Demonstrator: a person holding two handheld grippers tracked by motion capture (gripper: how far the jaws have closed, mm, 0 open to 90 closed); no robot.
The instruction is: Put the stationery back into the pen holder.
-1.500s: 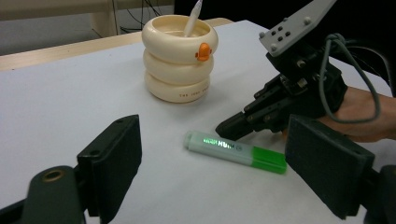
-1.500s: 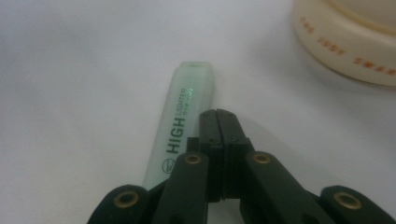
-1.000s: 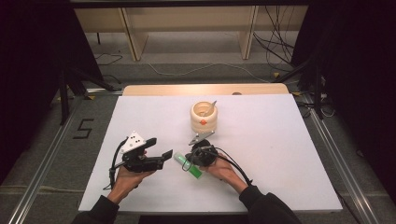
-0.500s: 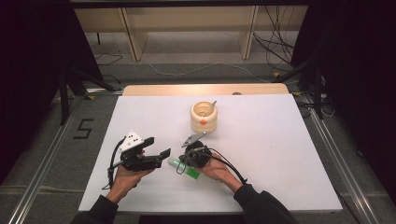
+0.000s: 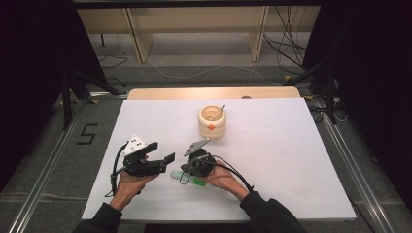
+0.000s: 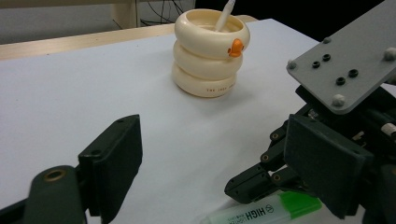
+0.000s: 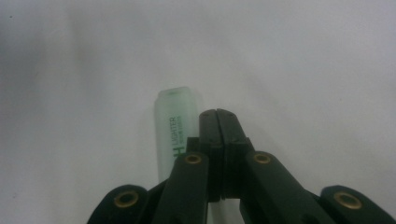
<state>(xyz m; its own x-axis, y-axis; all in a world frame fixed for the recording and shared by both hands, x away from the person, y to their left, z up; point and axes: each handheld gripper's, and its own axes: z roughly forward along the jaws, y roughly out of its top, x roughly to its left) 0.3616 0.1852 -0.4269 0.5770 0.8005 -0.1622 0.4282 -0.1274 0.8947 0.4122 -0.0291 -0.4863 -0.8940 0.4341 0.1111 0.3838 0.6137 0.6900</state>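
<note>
A green highlighter (image 7: 173, 135) with a pale translucent cap lies flat on the white desk (image 5: 291, 155); right tongs (image 7: 217, 114) closed beside it, left tongs (image 6: 224, 154) open.

Your highlighter (image 6: 266, 212) is smooth plastic, its pale barrel frosted and its green end slightly glossy. The right gripper (image 7: 217, 114) you hold is matt black plastic with brass-coloured pins. The counter (image 5: 291, 145) looks matt white, like paper. The ringed cream holder (image 6: 210, 46) has a smooth, faintly glossy finish.
</note>
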